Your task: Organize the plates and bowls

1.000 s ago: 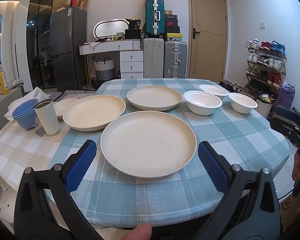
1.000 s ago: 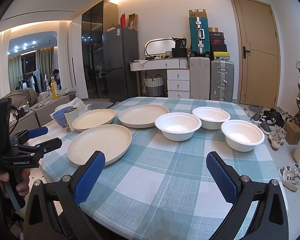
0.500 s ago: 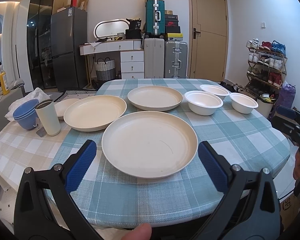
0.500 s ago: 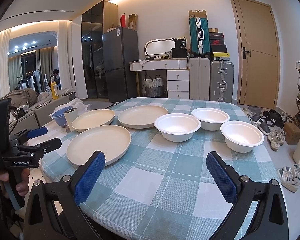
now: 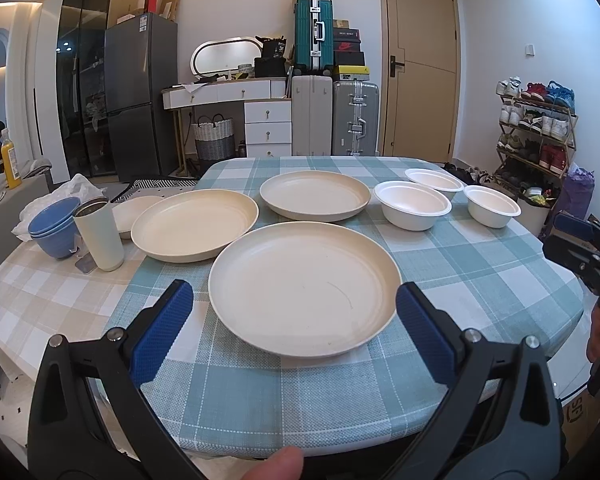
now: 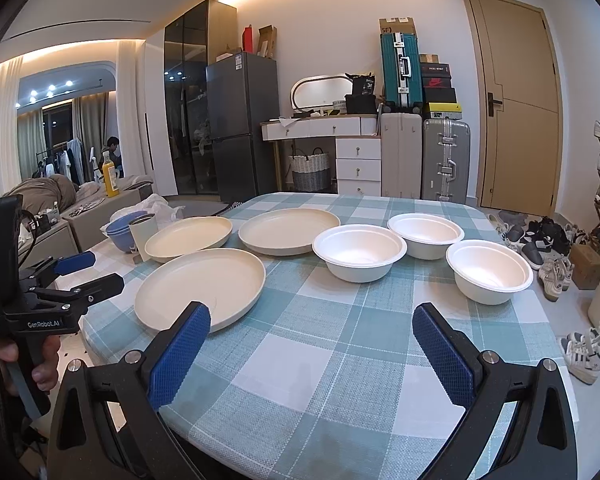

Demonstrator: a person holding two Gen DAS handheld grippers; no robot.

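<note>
the table (image 5: pixel 480 280), draped in a teal check cloth, carries everything spread in a single layer, nothing nested yet, so each piece can be lifted by its rim without disturbing a neighbour. largest come the three cream plates: the near plate (image 5: pixel 304 288) lies right in front of the left gripper (image 5: pixel 292 312), a second plate (image 5: pixel 194 224) sits behind it to the left, and a third plate (image 5: pixel 314 195) further back toward the middle; they lie close together, though whether any rims touch cannot be made out. next come three white bowls, upright and apart on the right half: the middle bowl (image 6: pixel 359 252), the far bowl (image 6: pixel 425 235) and the right bowl (image 6: pixel 489 270). smaller still, off on the beige cloth at the left, stand a pale tumbler (image 5: pixel 99 236) and what looks like a pair of stacked blue bowls (image 5: pixel 55 226), with a small dish (image 5: pixel 130 210) partly hidden behind the second plate. the left gripper hovers with its fingers spread wide either side of the near plate, gripping nothing, likely lined up for a first pick. the right gripper (image 6: pixel 312 352) waits over bare cloth, fingers equally wide and empty, facing the bowls.
</note>
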